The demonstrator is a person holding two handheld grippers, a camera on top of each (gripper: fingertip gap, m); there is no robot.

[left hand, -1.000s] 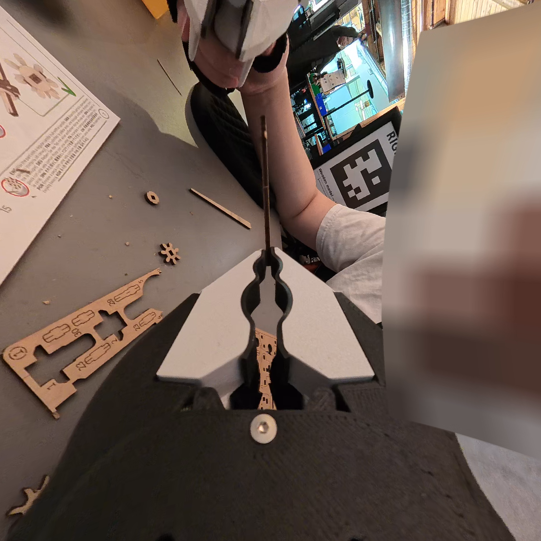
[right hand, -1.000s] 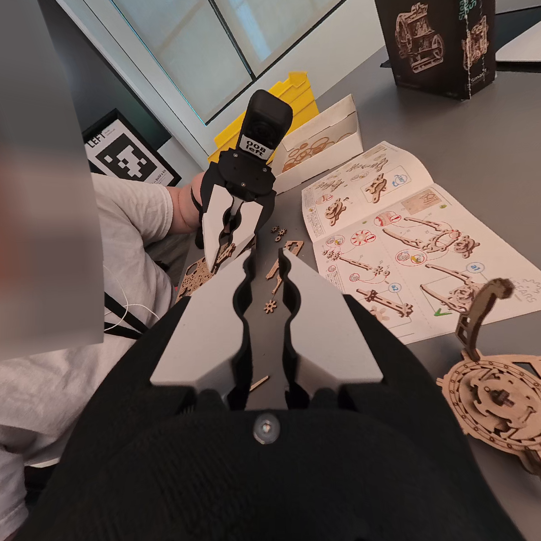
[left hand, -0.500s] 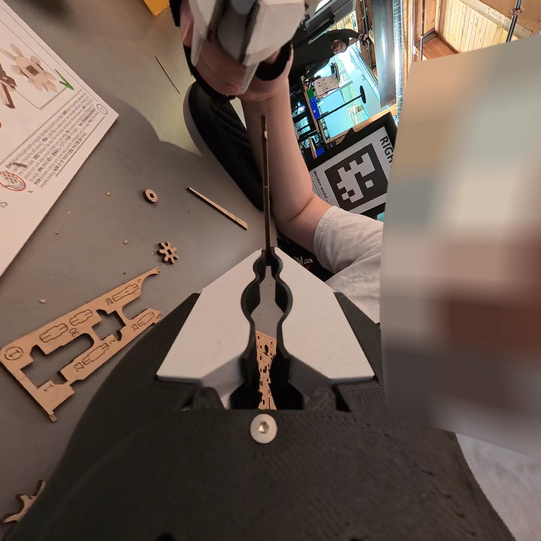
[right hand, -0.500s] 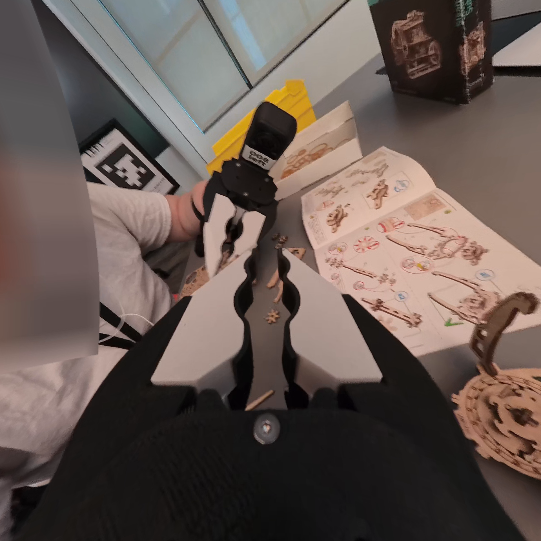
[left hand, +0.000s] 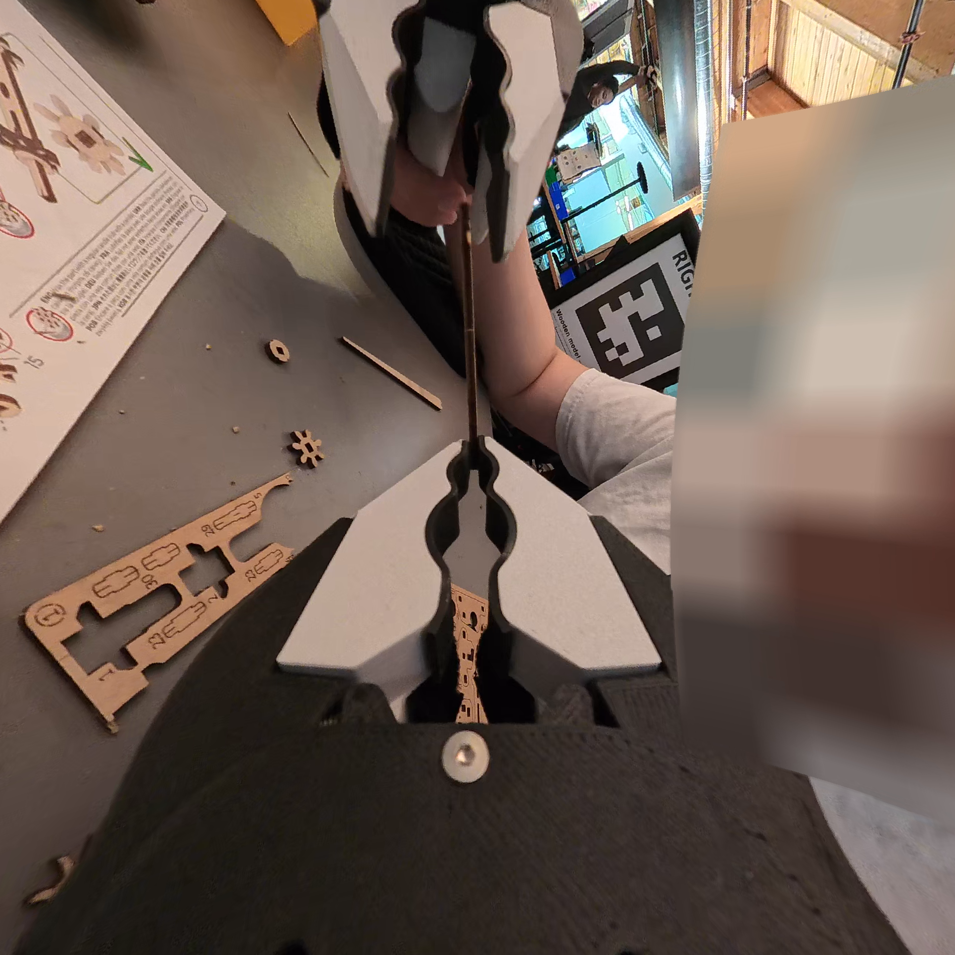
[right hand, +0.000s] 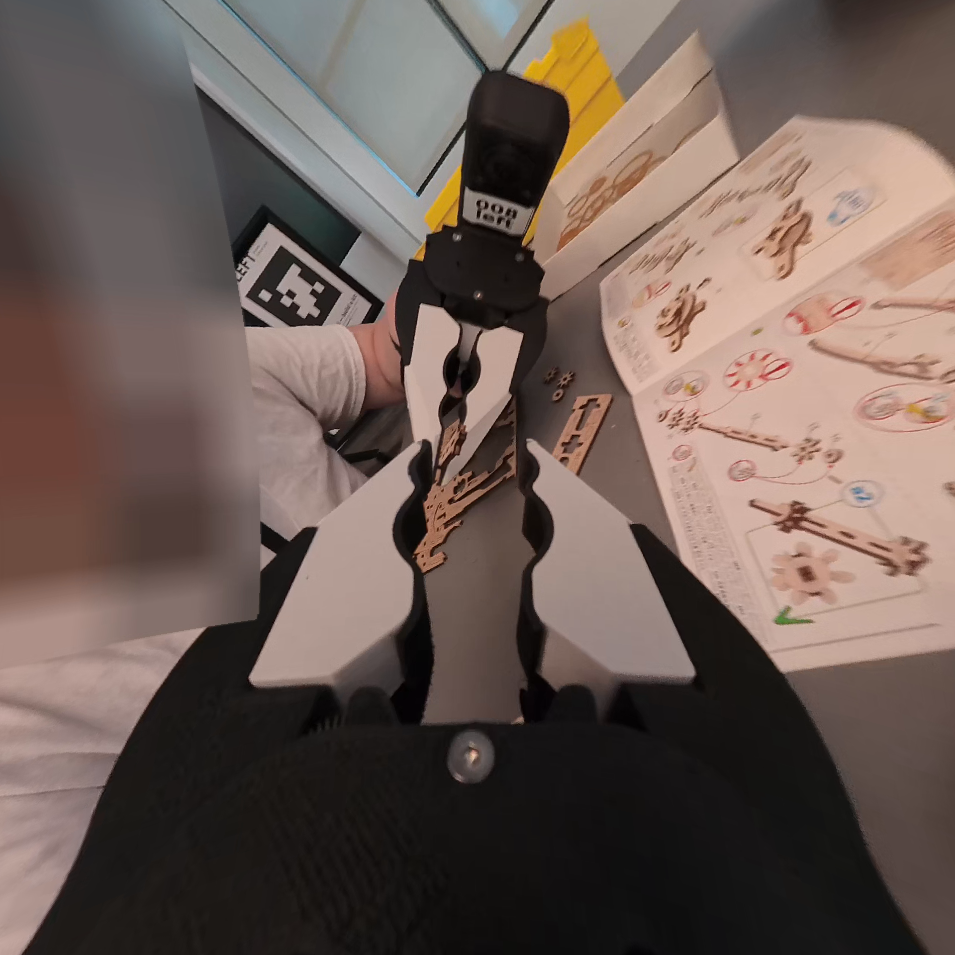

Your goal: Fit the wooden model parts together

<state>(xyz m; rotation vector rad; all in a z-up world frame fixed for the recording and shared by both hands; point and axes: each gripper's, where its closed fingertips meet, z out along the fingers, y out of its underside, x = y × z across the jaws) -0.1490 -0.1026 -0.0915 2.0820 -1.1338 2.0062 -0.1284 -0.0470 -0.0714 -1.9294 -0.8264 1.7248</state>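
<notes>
My left gripper (left hand: 471, 444) is shut on a thin wooden fret sheet (left hand: 469, 336), seen edge-on and standing out beyond the fingertips. My right gripper (right hand: 475, 449) is open, and the sheet's (right hand: 455, 496) free end sits between its jaws without being clamped. In the left wrist view the right gripper (left hand: 439, 237) hangs at the top, its jaws either side of the sheet's far tip. In the right wrist view the left gripper (right hand: 444, 429) faces me and holds the sheet's other end.
An instruction booklet (right hand: 775, 465) lies open on the grey table (left hand: 232, 268). A wooden offcut frame (left hand: 155, 589), a small gear (left hand: 307, 448), a washer (left hand: 277, 350) and a thin stick (left hand: 393, 372) lie loose. A white box (right hand: 646, 170) and a yellow bin (right hand: 584, 67) stand behind. One gripper's finger ends stand about 6 centimeters off the other's.
My right gripper has moved in toward the left gripper and opened wider, so its jaws now stand around the sheet's free end. The left gripper has kept its hold.
</notes>
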